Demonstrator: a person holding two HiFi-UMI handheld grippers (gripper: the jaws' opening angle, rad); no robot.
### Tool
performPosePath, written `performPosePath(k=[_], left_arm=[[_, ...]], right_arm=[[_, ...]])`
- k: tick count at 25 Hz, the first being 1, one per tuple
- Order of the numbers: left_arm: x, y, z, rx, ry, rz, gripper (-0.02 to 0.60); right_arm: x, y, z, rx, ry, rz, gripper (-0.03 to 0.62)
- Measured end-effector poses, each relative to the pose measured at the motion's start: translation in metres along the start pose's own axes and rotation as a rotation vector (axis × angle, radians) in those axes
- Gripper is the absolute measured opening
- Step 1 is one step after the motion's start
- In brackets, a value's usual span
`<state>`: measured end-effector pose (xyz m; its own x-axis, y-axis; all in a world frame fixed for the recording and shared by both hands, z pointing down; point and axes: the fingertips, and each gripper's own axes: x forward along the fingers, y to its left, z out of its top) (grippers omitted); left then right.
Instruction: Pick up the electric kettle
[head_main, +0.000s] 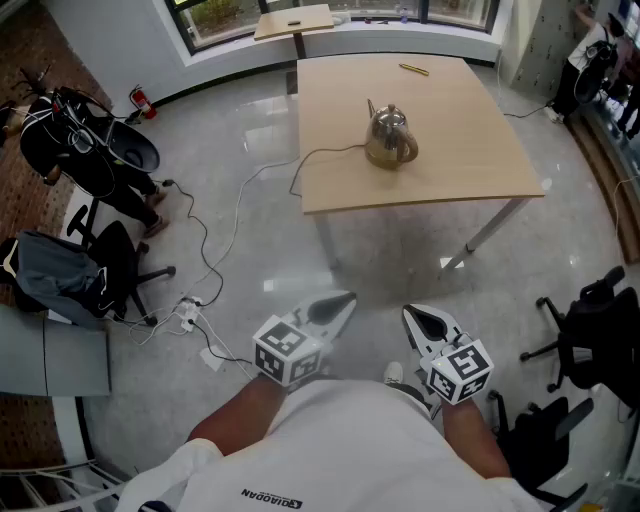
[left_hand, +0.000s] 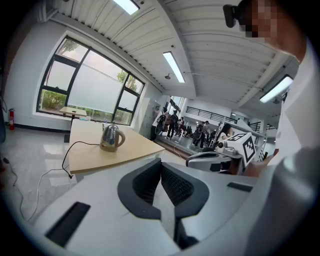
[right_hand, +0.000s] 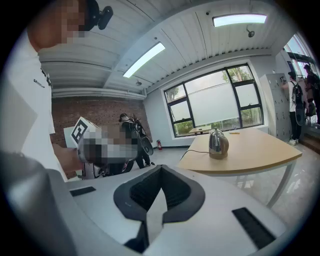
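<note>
Kettle (head_main: 389, 138): well clear of every table (head_main: 470, 150) edge.
Floor (head_main: 380, 262): open between me and table.
Claws: my left claw (head_main: 337, 304) and right claw (head_main: 419, 320) clenched, empty.

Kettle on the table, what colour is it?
The kettle is shiny silver; head view shows it best.

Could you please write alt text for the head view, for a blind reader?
A steel electric kettle stands on a wooden table, its cord trailing to the floor. Nearer the camera, the left hand-held gripper and right hand-held gripper are shut, empty, well short of the table.
</note>
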<state>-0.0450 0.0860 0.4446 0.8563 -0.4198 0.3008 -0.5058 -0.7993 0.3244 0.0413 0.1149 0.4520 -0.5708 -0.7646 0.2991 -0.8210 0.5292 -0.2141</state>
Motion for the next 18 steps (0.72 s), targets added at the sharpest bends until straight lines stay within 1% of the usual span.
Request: performPosePath(k=[8, 14, 18], left_arm=[[0.0006, 0.0022, -0.0071, -0.002, 0.020, 0.009, -0.005], [0.0043, 0.0008, -0.0081, 0.001, 0.024, -0.001, -0.005], [0.0055, -0.0003, -0.0111, 0.011, 0.031, -0.007, -0.005]], right_arm=[[0.0007, 0.0018, -0.0051, -0.007, 0.020, 0.007, 0.018], [0.0000, -0.0024, 0.0033, 0.016, -0.028, -0.012, 0.020], [0.0028, -0.0012, -0.0001, -0.001, -0.012, -0.012, 0.020]])
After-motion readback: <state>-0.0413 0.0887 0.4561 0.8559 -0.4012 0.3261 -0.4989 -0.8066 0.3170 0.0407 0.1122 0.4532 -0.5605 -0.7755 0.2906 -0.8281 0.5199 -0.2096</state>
